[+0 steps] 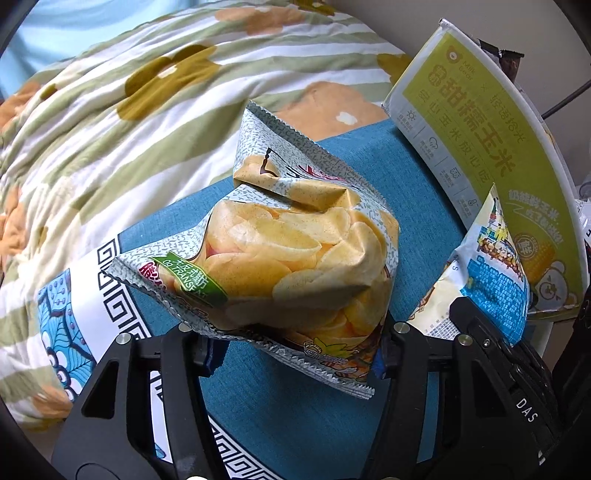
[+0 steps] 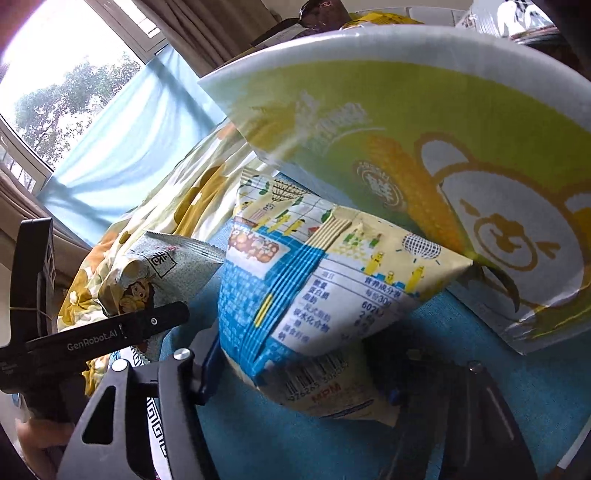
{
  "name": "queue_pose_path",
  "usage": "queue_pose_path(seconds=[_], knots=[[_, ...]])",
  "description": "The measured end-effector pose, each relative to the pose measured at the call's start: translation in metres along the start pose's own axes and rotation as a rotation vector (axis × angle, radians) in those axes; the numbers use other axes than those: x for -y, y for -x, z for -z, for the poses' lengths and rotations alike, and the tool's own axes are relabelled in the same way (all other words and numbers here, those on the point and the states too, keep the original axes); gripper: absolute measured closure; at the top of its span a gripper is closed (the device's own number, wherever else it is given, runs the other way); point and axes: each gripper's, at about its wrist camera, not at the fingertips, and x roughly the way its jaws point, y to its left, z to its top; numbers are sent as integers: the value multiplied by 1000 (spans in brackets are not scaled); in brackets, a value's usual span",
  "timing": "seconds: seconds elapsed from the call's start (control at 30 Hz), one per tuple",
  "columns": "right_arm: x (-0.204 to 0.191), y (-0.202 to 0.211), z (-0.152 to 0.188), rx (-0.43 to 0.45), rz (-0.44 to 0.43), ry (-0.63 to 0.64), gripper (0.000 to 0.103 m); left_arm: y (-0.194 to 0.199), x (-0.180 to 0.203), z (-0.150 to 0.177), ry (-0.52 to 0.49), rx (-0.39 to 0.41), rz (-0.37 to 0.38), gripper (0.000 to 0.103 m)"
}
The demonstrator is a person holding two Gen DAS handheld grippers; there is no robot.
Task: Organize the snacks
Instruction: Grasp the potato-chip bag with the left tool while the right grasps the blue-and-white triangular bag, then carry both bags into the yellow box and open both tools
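A grey-patterned chip bag [image 1: 303, 251] printed with yellow crisps sits crumpled between the fingers of my left gripper [image 1: 295, 356], which is shut on its lower end. Both pads press into its sides over the teal cloth [image 1: 280, 424]. In the right wrist view a cream and blue snack bag [image 2: 317, 295] with a nutrition table and barcode is pinched by my right gripper [image 2: 303, 382], shut on its lower part. The same bag [image 1: 491, 273] shows at the right of the left wrist view, with the right gripper's black body below it. The chip bag [image 2: 159, 273] lies left of it.
A large green and white corn box [image 1: 476, 147] [image 2: 424, 140] leans at the right, close behind the blue snack bag. A striped floral quilt [image 1: 110, 140] covers the bed to the left. More packets lie behind the box top [image 2: 369, 18]. A window [image 2: 62, 74] is at the far left.
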Motion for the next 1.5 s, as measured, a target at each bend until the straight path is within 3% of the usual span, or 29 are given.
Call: queue_pose_path(seconds=[0.03,0.17,0.57,0.9,1.17,1.5], knots=[[-1,-1,-1,-8,-11,8,53,3,0,1,3,6,-2,48],[-6,4,1,-21,-30,52,57,21,-1,6,21,33,-7,48],[-54,60,-23,25,-118,251,57,133,15,10,54,200,-57,48],[-63,126,-69,97,-183,346,57,197,64,-2,58,313,-74,48],[-12,160,-134,115,-188,400,57,194,144,-28,113,357,-60,48],[87,173,-228,110,-171,437,57,121,269,-78,153,297,-20,48]])
